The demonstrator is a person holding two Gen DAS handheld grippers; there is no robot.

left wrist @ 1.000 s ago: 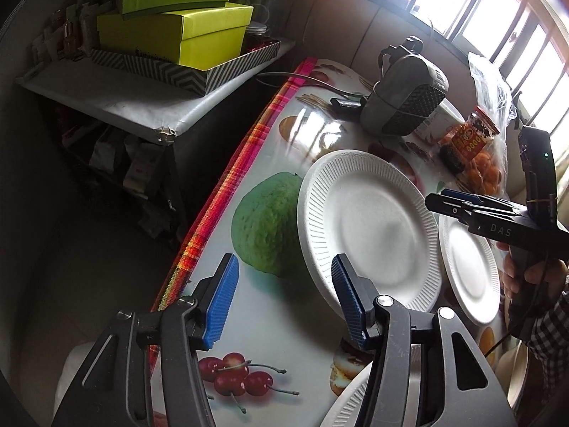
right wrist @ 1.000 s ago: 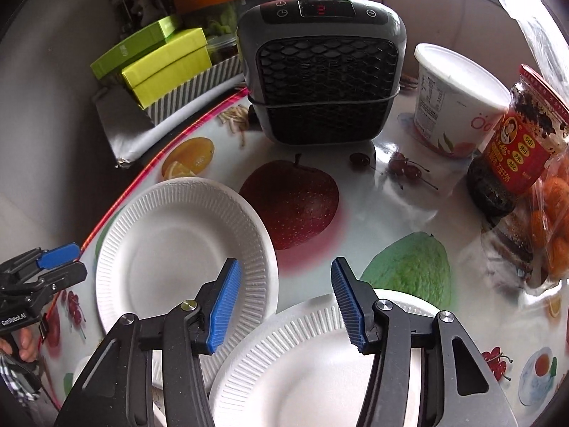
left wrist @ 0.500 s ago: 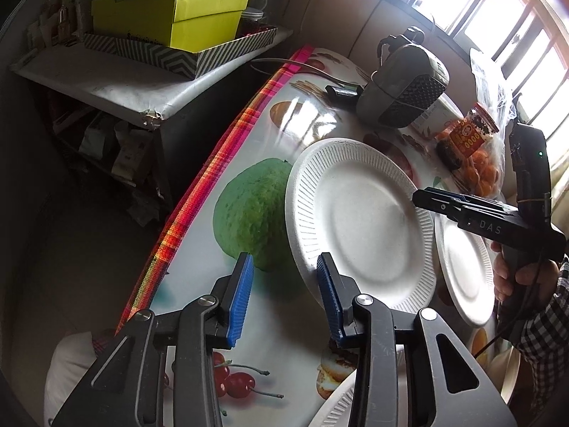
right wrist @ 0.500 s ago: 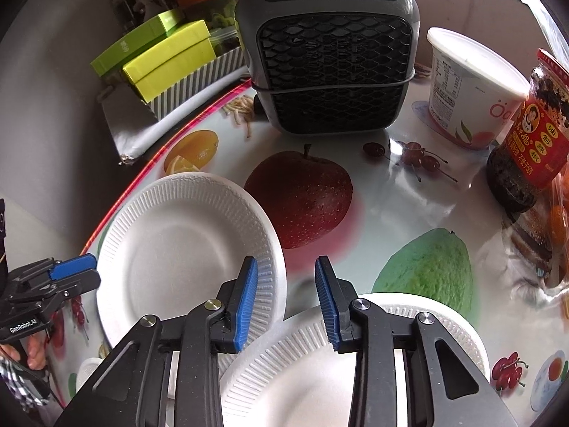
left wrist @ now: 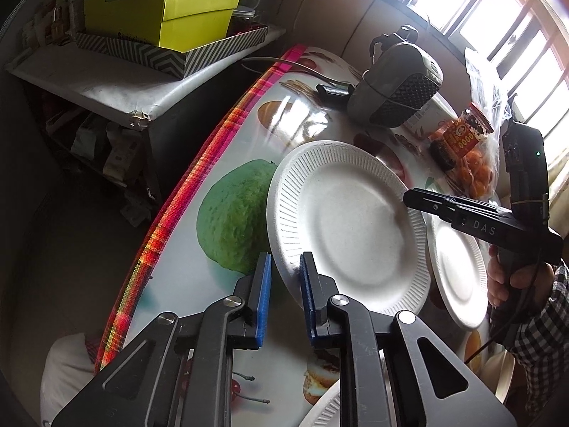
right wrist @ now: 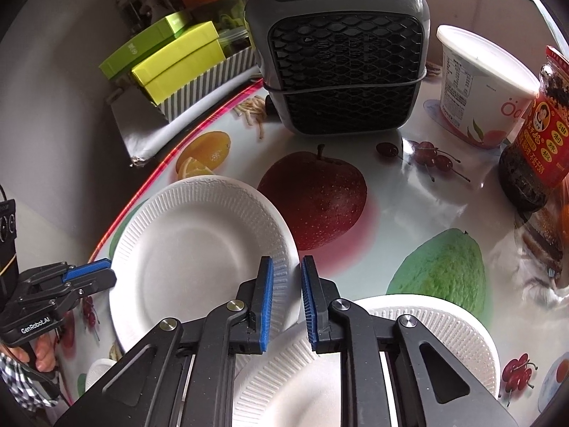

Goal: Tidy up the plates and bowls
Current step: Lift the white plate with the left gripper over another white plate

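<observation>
Paper plate sitting between narrowed left gripper marked "GenRobot.AI" and narrowed right gripper marked "DAS", both straddling its rim.

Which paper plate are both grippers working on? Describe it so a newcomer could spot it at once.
Start at the grey heater at the back of the fruit-print table. In front of it, by the striped table edge, lies a white paper plate between the printed apple and the printed green fruit. Unlike the other plates, it has the left gripper and right gripper at opposite rims.
</observation>
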